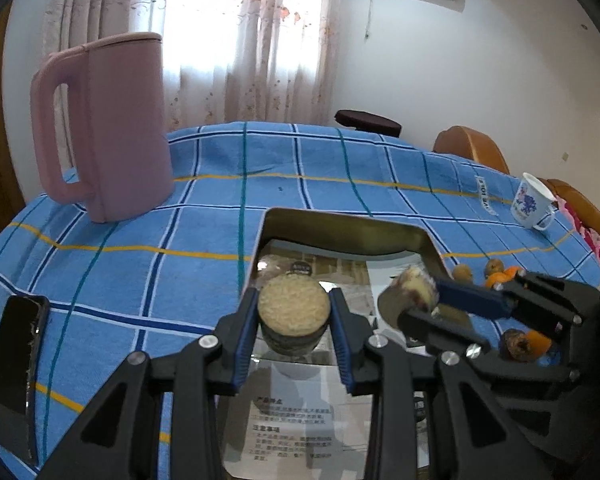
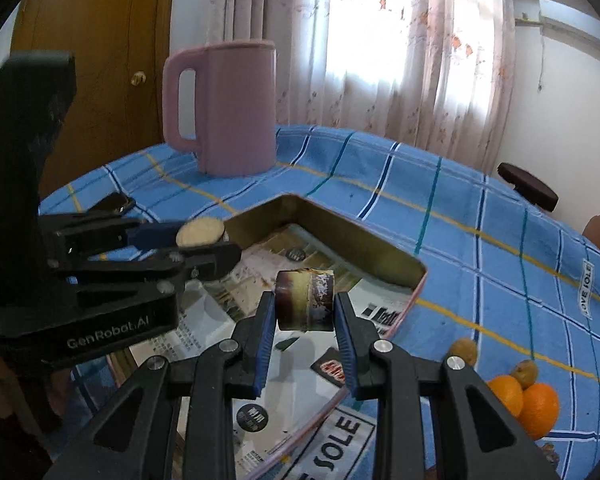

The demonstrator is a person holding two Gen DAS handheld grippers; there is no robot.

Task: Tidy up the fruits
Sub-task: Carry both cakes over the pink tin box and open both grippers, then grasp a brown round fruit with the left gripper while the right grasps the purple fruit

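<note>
My left gripper is shut on a short piece of sugarcane, pale cut end up, held over the metal tray. My right gripper is shut on another sugarcane piece with dark purple skin, held sideways over the same tray. In the left wrist view the right gripper comes in from the right with its piece. In the right wrist view the left gripper is at the left with its piece. Oranges and kiwis lie right of the tray.
A tall pink jug stands at the back left of the blue checked tablecloth. A black phone lies at the left. A white mug stands at the right edge. The tray is lined with printed paper. A dark stool stands beyond the table.
</note>
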